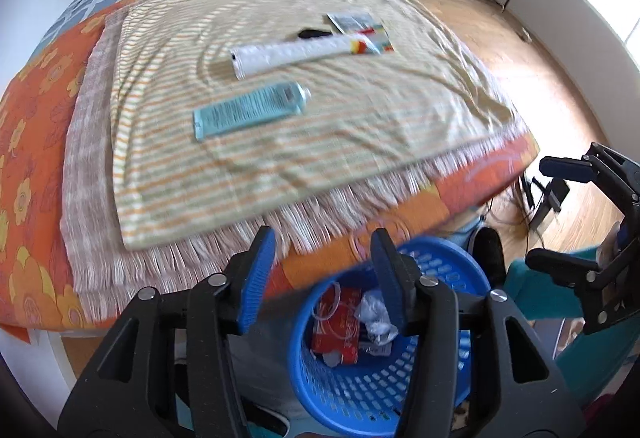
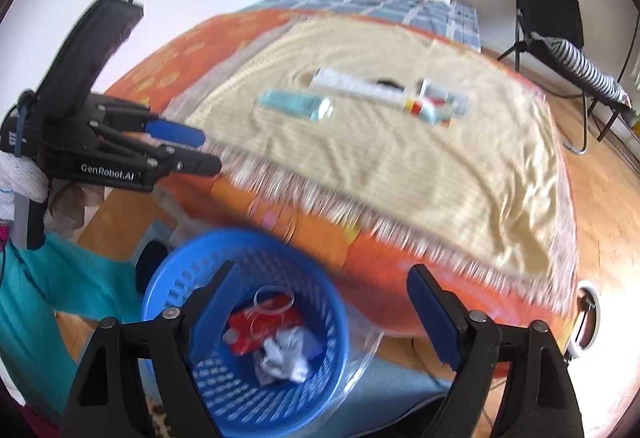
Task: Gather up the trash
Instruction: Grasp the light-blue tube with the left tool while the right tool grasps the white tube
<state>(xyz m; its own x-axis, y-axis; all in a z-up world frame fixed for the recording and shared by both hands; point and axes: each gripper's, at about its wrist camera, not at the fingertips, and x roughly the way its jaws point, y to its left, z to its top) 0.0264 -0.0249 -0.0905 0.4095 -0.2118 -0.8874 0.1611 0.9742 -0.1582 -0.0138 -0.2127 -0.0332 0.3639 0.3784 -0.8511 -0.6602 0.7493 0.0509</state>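
- Left wrist view: the left hand-held gripper (image 1: 324,274) fills the bottom centre, its 2 blue-padded fingers spread apart with nothing between them, poised above the blue basket (image 1: 440,262) on the floor.
- The basket sits at the lower centre, just beside the foot of the bed (image 1: 36,166), likely so trash can be dropped straight off the edge. It already holds a red wrapper (image 1: 340,322) and crumpled white paper (image 1: 376,318).
- Trash left to collect lies on the striped cloth (image 1: 320,142) at the upper centre: a teal tube (image 1: 250,108), a long white tube (image 1: 296,52), a small black thing (image 1: 314,33) and a printed packet (image 1: 352,23) touching the white tube's far end.
- The right hand-held gripper (image 1: 568,214) hangs at the right edge, fingers parted and empty.
- Right wrist view: the right hand-held gripper (image 2: 320,302) at the bottom centre gapes wide and holds nothing, straddling the basket (image 2: 180,270) at the lower left.
- The left hand-held gripper (image 2: 200,150) enters from the left edge, fingers apart and empty, pointing at the cloth (image 2: 440,166).
- The teal tube (image 2: 296,104) and white tube (image 2: 360,86) lie at the upper centre, blurred. Both grippers look free to reach for them.
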